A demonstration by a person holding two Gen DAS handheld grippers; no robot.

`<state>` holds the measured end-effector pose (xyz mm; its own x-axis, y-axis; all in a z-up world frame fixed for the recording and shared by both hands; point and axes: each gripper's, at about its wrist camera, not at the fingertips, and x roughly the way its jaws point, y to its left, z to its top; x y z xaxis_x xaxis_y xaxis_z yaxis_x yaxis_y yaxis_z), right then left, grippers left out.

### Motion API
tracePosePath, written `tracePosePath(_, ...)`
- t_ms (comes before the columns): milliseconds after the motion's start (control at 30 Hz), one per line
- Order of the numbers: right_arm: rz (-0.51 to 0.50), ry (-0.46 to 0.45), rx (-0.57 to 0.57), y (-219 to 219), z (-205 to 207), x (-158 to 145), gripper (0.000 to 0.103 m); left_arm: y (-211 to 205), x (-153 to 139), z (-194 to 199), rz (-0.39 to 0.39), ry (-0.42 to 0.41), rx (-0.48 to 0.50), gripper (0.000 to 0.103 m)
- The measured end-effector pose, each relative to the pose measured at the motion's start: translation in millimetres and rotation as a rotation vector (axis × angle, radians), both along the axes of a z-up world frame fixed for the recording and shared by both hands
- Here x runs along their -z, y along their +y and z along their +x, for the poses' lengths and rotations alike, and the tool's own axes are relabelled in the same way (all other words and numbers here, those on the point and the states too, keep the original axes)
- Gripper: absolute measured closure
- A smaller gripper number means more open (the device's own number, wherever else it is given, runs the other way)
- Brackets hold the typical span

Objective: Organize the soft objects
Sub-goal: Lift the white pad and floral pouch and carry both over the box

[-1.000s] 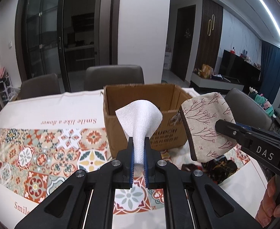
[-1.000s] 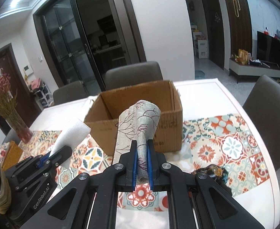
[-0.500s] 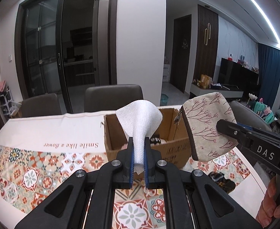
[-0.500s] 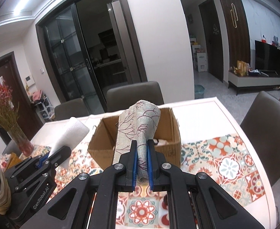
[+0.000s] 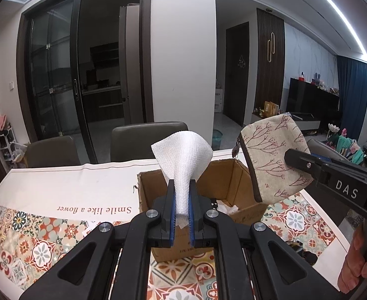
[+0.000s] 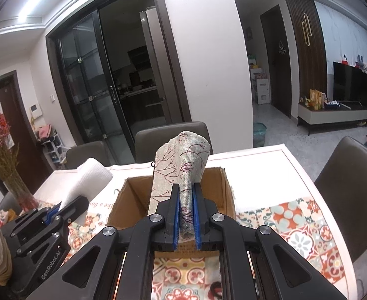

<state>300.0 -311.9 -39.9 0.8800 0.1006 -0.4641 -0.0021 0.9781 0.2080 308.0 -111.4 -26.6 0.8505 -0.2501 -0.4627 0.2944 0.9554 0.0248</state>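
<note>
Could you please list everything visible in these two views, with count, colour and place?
cloth: one, white, pinched in the left tongs above the box
pouch: one, beige with red branch print, pinched in the right tongs above the box
box: one, brown cardboard, open, on the table, something white inside
tablecloth: one, white with patterned tiles, covering the table
chairs: three, grey-brown, around the table
vase of dried flowers: one, red and tan, left table edge
left tongs: black, blue pads, shut
right tongs: black, blue pads, shut
hand: one, gripping the right tongs' handle
</note>
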Motion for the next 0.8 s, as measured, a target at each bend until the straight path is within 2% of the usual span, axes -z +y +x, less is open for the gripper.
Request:
tracePosePath(367,-0.042,0.021,0.009,-0.3,40.3,6.1,0.093,-3.5,10.2,40.8,0.014,0.021,-0.008,0.093)
tracePosePath(800,-0.089,0.128,0.009,2.5,83.2,34.6,0.093,-15.1,41.3,82.1,0.054,0.102,-0.003,0.093)
